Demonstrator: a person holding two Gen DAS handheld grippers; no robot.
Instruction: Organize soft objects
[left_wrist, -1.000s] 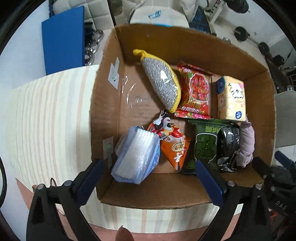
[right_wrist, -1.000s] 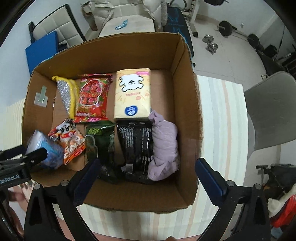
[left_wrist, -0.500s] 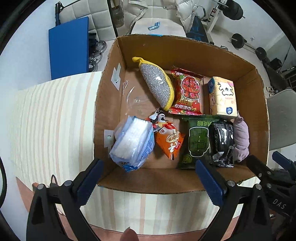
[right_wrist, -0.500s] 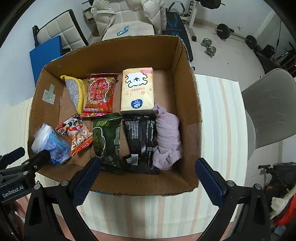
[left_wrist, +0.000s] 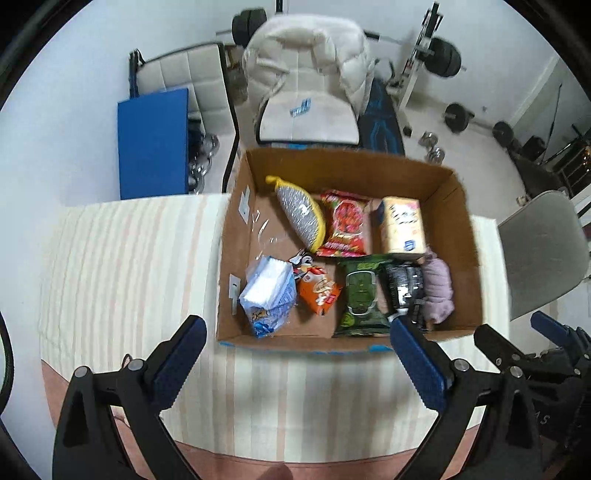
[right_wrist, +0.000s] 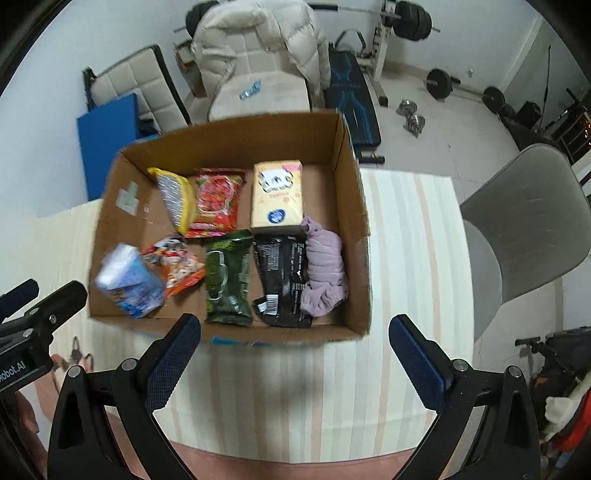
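A cardboard box (left_wrist: 467, 236) (right_wrist: 354, 206) stands on the striped table and holds several soft packs. A clear blue-white bag (left_wrist: 267, 291) (right_wrist: 127, 282) lies at its front left, next to an orange snack pack (left_wrist: 317, 291), a green pack (right_wrist: 227, 277), a black pack (right_wrist: 282, 278) and a lilac cloth (right_wrist: 325, 273). A silver-yellow scrubber (left_wrist: 301, 212), a red pack (right_wrist: 216, 201) and a yellow tissue pack (right_wrist: 277, 194) lie behind. My left gripper (left_wrist: 295, 358) and right gripper (right_wrist: 295, 354) are open and empty, above the table in front of the box.
The striped tablecloth (left_wrist: 129, 258) extends left of the box and also right of it (right_wrist: 410, 236). A grey chair (right_wrist: 524, 221) stands at the right. A beige chair with a jacket (left_wrist: 306, 92), a blue panel (left_wrist: 153, 144) and gym weights lie behind the table.
Both grippers have pulled back and up from the box, so the box looks smaller and farther. The blue-white bag stays in the box's front left corner.
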